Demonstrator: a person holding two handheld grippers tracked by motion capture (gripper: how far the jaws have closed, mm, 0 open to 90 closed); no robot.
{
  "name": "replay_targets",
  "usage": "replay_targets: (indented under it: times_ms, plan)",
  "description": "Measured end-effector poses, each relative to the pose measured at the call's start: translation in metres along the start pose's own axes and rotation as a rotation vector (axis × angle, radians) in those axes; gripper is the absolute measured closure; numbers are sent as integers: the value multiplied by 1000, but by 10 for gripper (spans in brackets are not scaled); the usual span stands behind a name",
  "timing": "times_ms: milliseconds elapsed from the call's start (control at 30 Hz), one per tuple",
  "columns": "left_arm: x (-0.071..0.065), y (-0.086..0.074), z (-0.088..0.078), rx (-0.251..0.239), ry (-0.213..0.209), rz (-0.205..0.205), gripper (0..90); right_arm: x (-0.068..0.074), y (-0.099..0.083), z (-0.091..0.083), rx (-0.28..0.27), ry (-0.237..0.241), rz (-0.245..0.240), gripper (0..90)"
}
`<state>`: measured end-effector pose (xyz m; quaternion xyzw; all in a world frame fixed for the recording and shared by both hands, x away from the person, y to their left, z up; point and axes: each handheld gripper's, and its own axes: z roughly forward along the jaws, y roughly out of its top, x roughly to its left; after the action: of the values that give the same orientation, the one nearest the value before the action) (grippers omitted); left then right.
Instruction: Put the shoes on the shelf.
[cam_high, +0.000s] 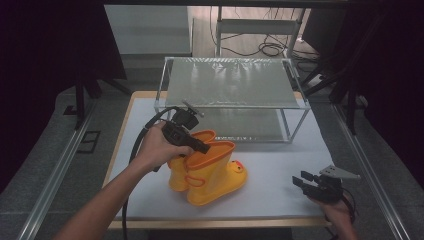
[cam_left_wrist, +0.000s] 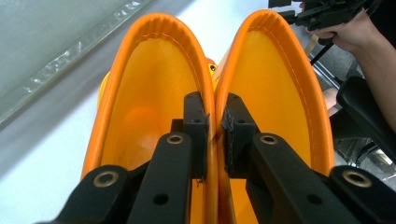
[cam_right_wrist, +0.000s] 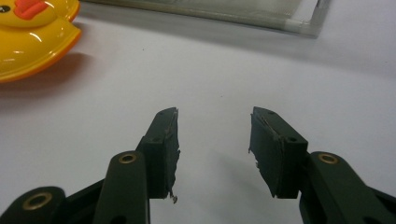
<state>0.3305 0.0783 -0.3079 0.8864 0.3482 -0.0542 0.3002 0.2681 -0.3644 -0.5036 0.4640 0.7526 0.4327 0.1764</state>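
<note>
Two yellow rubber boots (cam_high: 207, 170) with orange rims stand side by side on the white table, toes toward the right. My left gripper (cam_high: 202, 146) is shut on the two touching inner rims of the boots (cam_left_wrist: 215, 100), one jaw inside each boot opening. A duck face decorates the toe (cam_right_wrist: 32, 28) of the nearer boot. My right gripper (cam_high: 306, 181) hovers low over the table at the front right, open, with bare white surface between its fingertips (cam_right_wrist: 214, 140).
A two-level rack with a frosted glass top (cam_high: 230, 82) stands at the back of the table (cam_high: 280, 165). Metal rails run along both sides of the table. Cables lie on the floor behind the rack.
</note>
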Motion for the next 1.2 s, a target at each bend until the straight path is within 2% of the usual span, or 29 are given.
replay_targets:
  times_ms: [400, 867, 1067, 1200]
  plan:
    - [-8, 16, -10, -6, -10, 35, 823, -2, 0, -1, -2, -2, 6, 517]
    - [-22, 38, -27, -39, -8, 104, 824, -4, 0, -3, -8, -4, 10, 518]
    - [-31, 54, -42, -61, -13, 130, 825, -5, 0, -4, -10, -3, 14, 519]
    - [-36, 63, -54, -90, -19, 130, 825, -5, 0, -4, -13, -4, 18, 521]
